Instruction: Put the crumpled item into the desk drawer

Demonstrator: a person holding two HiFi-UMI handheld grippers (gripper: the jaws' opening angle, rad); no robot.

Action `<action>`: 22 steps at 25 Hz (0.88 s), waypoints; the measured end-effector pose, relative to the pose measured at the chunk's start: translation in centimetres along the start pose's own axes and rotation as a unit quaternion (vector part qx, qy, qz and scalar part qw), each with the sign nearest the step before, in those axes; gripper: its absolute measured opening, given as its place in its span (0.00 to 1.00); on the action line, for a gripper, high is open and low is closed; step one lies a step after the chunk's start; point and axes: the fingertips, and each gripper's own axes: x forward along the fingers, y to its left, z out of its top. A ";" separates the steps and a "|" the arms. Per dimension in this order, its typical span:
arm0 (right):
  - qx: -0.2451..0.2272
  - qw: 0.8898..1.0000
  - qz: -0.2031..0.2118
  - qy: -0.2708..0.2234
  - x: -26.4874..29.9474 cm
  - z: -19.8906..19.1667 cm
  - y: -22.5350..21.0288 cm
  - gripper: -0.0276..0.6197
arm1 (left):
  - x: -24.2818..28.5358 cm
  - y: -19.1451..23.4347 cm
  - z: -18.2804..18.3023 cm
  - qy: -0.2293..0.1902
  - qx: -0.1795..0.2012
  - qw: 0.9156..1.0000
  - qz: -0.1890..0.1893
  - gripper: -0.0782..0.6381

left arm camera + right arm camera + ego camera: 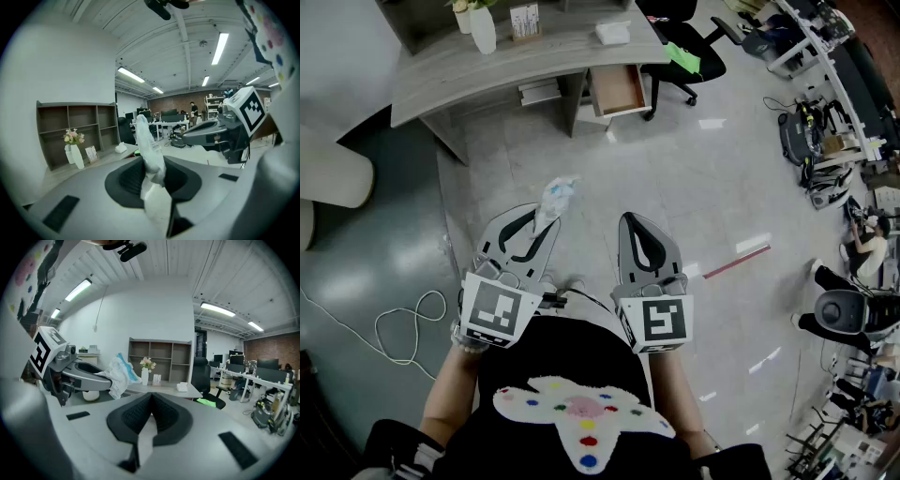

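Crumpled item [555, 199]: one, white film with a blue patch. I see it pinched in my left tool [546, 225], in the air above the floor and well short of the table [487, 70].
Long axis: it runs on from the tool's tips, with the free end pointing ahead toward the table; in the left gripper view it stands up between the pads [133, 176].
Left tool: its jaws are closed on the item's lower end.
Right tool [634, 223]: one, just beside the left; its jaws are pressed together with nothing between them.
Drawer [617, 89]: one, pulled open under the table's right end as the head view shows it.
Vase [482, 28]: one, white with flowers, near the table's far edge.
Office chair [689, 52]: one, black, just past the table's right end.
Cable [403, 323]: one, looped on the floor at my left.
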 end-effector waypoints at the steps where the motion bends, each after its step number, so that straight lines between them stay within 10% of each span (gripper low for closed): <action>1: 0.000 1.000 0.000 0.000 0.1 0.0 0.0 0.05 | 0.0 0.1 0.0 0.000 0.000 1.000 0.000 0.24; 22: 0.024 1.000 0.000 -0.017 -1.0 -0.1 -1.1 0.05 | 0.1 -1.0 0.3 0.001 0.004 1.000 0.013 0.24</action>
